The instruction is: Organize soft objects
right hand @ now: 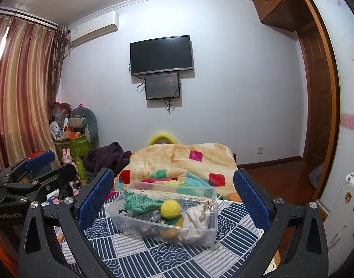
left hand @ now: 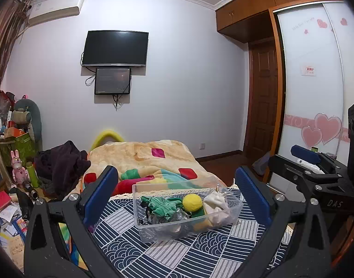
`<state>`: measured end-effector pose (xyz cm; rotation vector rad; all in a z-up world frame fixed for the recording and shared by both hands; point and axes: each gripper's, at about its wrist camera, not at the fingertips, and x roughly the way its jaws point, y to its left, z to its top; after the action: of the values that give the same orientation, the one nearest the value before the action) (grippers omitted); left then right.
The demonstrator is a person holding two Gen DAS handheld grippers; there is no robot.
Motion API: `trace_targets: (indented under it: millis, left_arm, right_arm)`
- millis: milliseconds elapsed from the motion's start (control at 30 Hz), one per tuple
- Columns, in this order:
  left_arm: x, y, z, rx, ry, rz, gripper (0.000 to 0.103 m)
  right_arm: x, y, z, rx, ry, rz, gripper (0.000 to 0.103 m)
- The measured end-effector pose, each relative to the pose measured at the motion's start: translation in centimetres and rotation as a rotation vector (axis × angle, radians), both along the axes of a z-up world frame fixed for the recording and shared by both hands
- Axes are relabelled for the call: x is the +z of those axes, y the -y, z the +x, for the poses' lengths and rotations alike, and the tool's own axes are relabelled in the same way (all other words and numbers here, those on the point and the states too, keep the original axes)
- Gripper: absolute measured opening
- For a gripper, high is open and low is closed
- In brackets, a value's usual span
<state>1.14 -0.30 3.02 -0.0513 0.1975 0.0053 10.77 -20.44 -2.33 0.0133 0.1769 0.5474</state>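
On the far wall hangs a dark television (left hand: 115, 48), with a smaller screen (left hand: 112, 81) just below it. Nearer, a bed carries a beige blanket (left hand: 140, 155) with coloured patches, and over its near end lies a blue and white patterned cloth (left hand: 177, 250). A clear plastic box (left hand: 232, 210) sits on that cloth, between the fingers of both grippers as each camera sees it, though touching neither. Inside the box lie a green knitted piece (left hand: 165, 205) at the left, a yellow ball (left hand: 192, 201) in the middle and a white soft bundle (left hand: 215, 205) at the right, all crowded together. The left gripper (left hand: 177, 194) has its blue padded fingers spread wide apart and holds nothing. The right gripper (right hand: 174, 197) is likewise spread wide with nothing between its pads, and it hangs just beside the left one
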Motion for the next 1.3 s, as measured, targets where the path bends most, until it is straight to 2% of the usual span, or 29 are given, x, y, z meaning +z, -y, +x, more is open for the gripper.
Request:
trace_targets:
  millis: [600, 1300]
  left_arm:
    - [-0.09, -0.01, 0.06, -0.048, -0.001, -0.006, 0.103]
    - [-0.24, 0.27, 0.09, -0.048, -0.01, -0.009, 0.103]
  right_arm:
    - [0.2, 0.01, -0.12, -0.003, 0.0, 0.002, 0.103]
    - [0.12, -0.06, -0.1, -0.004, -0.005, 0.005, 0.103]
